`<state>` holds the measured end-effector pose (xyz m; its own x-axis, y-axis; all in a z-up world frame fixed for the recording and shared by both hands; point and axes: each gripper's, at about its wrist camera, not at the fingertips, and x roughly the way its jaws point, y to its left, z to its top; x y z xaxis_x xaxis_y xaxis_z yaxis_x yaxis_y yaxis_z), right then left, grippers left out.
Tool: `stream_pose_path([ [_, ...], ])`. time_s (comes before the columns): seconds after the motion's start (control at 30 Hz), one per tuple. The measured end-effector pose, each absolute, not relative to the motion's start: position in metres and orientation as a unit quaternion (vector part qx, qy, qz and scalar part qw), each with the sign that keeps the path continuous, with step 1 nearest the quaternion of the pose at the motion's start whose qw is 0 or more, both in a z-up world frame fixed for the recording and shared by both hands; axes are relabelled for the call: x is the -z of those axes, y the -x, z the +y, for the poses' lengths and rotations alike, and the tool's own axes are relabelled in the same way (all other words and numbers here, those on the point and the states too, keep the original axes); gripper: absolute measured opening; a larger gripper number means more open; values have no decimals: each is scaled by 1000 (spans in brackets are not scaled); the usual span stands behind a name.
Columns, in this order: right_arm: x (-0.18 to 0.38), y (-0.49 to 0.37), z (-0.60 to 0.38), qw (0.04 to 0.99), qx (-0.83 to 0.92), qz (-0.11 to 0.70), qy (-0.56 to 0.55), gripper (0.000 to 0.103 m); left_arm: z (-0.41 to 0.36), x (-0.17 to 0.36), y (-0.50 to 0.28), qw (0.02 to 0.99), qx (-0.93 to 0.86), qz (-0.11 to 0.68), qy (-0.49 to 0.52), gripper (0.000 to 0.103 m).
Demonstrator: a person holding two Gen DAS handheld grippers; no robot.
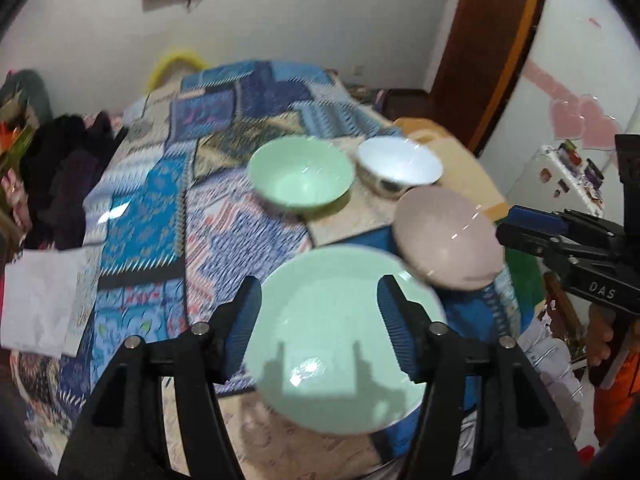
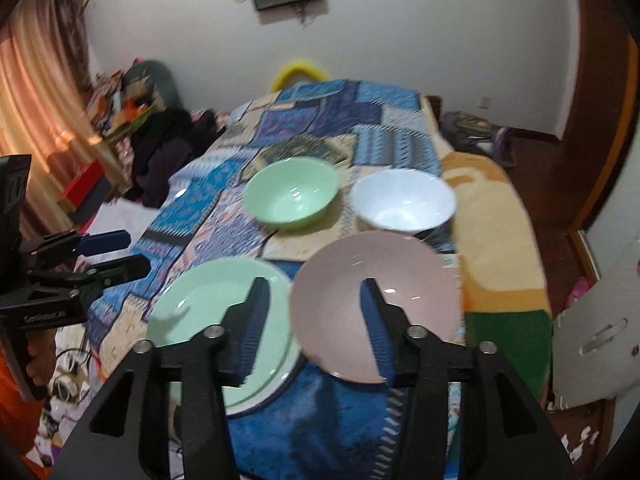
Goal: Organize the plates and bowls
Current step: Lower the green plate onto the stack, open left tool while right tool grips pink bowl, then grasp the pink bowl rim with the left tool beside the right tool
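Note:
On a patchwork-covered bed lie a green plate (image 1: 340,340) (image 2: 208,304), a pink plate (image 1: 448,236) (image 2: 372,300), a green bowl (image 1: 300,178) (image 2: 292,196) and a white bowl (image 1: 400,164) (image 2: 402,200). My left gripper (image 1: 320,320) is open and empty, hovering over the green plate; it also shows at the left of the right wrist view (image 2: 116,252). My right gripper (image 2: 316,320) is open and empty, over the near edge of the pink plate; it shows at the right of the left wrist view (image 1: 532,228).
The bed's patchwork cover (image 1: 160,208) stretches away to the far wall. Dark clothes (image 2: 164,152) and clutter lie to the left. A wooden door frame (image 1: 496,52) and a small white cabinet (image 1: 560,176) stand to the right.

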<state>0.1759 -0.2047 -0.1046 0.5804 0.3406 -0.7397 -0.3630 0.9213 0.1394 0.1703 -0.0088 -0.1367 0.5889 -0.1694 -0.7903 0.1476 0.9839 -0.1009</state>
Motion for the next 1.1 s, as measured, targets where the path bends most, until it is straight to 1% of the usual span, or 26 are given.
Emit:
stream_pose_path([
  [0.1,105,-178,-218,892,-182,413,4,49,-24,133,-181,893,100,438,12,63],
  [0.17,108,-182,-227,892,-172,418,-6,52,-34,134,-190,892,106,439,11,63],
  [0.33,118,-190,-246,891,-149,429,-15,52,-56,146,-212,885,117,451,9,63],
  [0.77,169,-217,-278,865,-121,486,-42,52,-94,211,-266,847,129,516,7,63],
  [0.97,182,-217,-276,859,-131,493,-44,52,-103,236,-280,833,132,538,6,63],
  [1.0,184,-218,-275,858,-133,494,-45,52,-104,239,-282,830,134,541,8,62],
  [1.03,185,-218,-275,857,-135,494,-49,52,-104,242,-283,828,134,544,9,59],
  [1.07,187,-218,-276,857,-138,494,-53,50,-105,243,-285,827,135,545,10,54],
  [1.1,188,-219,-276,856,-140,495,-55,47,-106,245,-286,826,137,546,9,52],
])
